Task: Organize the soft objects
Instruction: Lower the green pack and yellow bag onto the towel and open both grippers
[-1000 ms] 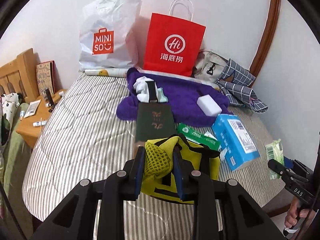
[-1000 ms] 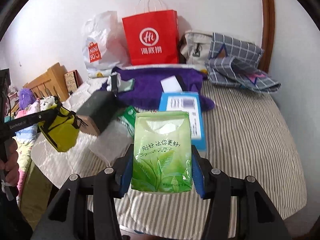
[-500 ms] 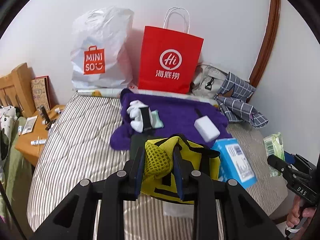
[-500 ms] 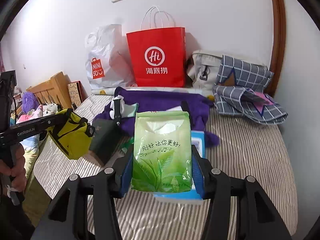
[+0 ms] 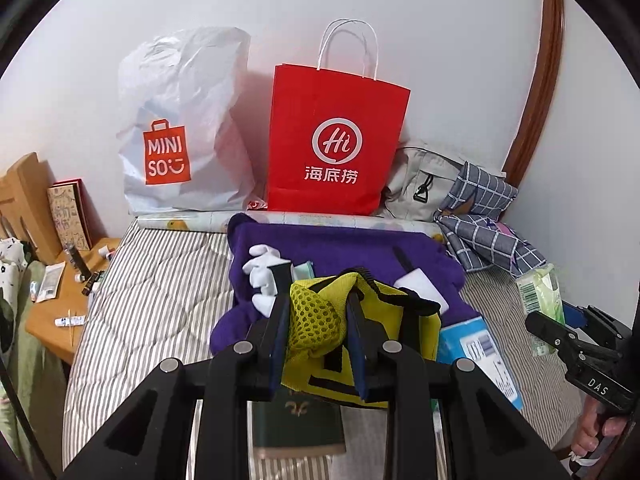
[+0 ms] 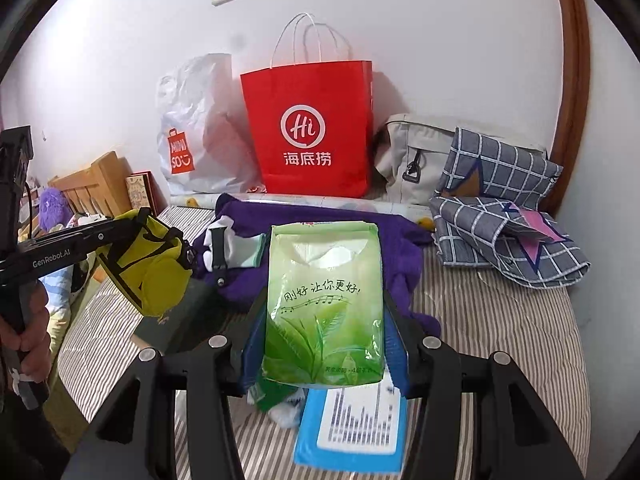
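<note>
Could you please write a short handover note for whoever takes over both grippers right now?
Left gripper: shut on the yellow mesh bag, held above the bed.
Right gripper: shut on the green tissue pack, also held up.
On the bed: purple blanket, blue pack, dark green box.
Done: both items picked up.
Left: place both, probably in the red bag or white bag, then sort the rest.

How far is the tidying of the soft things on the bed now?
Nothing looks sorted yet. In hand: the left hand-held gripper holds the yellow mesh bag; the right hand-held gripper holds the green tissue pack. Left: purple blanket, white socks.
</note>
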`<state>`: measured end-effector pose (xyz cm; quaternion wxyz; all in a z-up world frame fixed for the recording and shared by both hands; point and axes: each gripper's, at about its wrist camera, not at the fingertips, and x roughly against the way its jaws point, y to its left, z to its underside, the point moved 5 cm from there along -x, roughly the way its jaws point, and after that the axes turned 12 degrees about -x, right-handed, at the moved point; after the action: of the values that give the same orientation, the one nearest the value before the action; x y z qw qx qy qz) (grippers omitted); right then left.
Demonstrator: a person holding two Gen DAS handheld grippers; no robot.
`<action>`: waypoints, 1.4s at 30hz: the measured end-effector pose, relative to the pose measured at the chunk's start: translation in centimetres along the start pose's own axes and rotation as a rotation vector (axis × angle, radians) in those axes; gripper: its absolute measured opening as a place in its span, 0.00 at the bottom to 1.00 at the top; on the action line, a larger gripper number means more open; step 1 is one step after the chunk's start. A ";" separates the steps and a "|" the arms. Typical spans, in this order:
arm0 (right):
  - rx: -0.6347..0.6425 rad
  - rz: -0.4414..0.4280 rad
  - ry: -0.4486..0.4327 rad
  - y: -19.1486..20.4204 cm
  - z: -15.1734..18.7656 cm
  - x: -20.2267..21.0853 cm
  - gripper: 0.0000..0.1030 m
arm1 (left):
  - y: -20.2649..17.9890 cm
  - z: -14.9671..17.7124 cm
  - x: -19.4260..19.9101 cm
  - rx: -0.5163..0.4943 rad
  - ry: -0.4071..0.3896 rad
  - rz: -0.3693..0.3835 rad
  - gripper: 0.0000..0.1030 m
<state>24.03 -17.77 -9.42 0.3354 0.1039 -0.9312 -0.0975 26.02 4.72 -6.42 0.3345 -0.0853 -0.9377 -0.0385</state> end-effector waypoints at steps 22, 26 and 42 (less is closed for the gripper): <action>0.004 -0.028 0.043 0.7 -5.6 -9.0 0.49 | 2.4 -4.2 -7.0 -0.016 0.042 -0.024 0.25; -0.008 -0.032 0.054 0.1 -6.2 -10.3 0.49 | 2.8 -4.6 -8.0 -0.009 0.055 -0.034 0.25; -0.040 -0.065 0.151 -2.0 -8.6 -17.4 0.49 | 2.6 -3.7 -14.3 0.007 0.164 -0.013 0.25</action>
<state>42.90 -16.12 -13.96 0.4032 0.1345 -0.8973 -0.1186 39.67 4.92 -12.56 0.4102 -0.0745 -0.9079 -0.0442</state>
